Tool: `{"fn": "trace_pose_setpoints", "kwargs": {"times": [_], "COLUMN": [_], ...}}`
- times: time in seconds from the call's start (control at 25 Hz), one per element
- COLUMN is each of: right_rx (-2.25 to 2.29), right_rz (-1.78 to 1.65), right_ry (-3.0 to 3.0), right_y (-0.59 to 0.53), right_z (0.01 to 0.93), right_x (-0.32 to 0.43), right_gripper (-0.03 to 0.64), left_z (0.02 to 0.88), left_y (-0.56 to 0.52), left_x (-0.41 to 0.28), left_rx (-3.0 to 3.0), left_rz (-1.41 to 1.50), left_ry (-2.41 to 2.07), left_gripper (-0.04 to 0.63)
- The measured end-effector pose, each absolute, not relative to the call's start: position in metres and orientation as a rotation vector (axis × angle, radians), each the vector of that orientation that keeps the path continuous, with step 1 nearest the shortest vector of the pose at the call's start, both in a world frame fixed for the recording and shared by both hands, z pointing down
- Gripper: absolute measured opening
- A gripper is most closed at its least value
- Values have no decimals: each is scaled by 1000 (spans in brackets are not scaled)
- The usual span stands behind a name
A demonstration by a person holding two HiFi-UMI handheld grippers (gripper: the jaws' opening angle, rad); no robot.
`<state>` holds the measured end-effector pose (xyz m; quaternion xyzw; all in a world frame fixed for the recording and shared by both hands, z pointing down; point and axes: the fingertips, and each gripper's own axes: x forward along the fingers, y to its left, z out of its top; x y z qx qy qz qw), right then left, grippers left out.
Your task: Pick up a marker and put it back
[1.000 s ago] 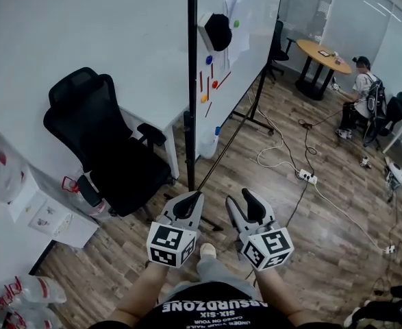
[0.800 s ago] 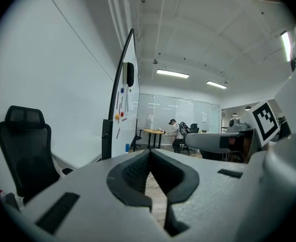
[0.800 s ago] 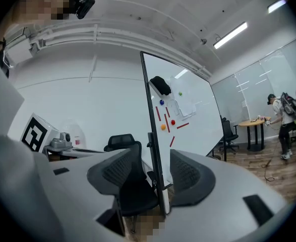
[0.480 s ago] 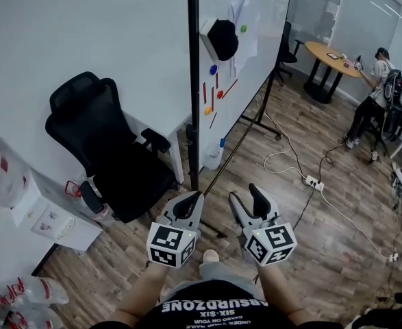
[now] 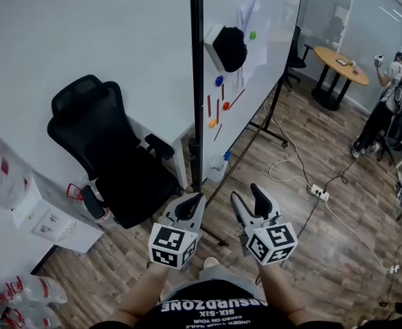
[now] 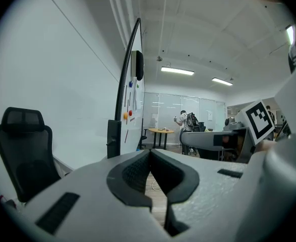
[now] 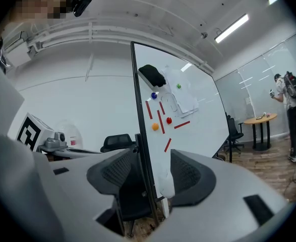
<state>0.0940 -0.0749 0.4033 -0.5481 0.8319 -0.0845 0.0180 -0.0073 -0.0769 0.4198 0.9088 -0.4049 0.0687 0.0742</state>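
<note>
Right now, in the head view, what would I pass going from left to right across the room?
black office chair → whiteboard → round wooden table → person with a backpack

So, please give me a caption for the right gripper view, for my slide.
Right claw, just opened and empty, faces the whiteboard with its red markers.

Glossy whiteboard (image 5: 277,46), wooden floor (image 5: 337,252), matt chair (image 5: 111,146)

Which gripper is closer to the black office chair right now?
Left. The left gripper is just right of the black office chair; the right gripper, jaws just opened and empty, is farther right, beyond the left one.
</note>
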Motion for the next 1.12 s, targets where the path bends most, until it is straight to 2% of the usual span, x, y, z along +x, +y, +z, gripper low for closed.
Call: {"fn": "trace_pose_setpoints", "kwargs": {"times": [1.12], "right_rx": [-1598], "right_rz": [-276], "right_ry": [2678], "right_y": [-179], "right_z": [423], "right_x": [104], "right_gripper": [219], "left_z": [439], "left_y": [-147], "left_x": [6], "left_rx": [2668], "left_rz": [227], "left_ry": [-1300], "left_gripper": [8]}}
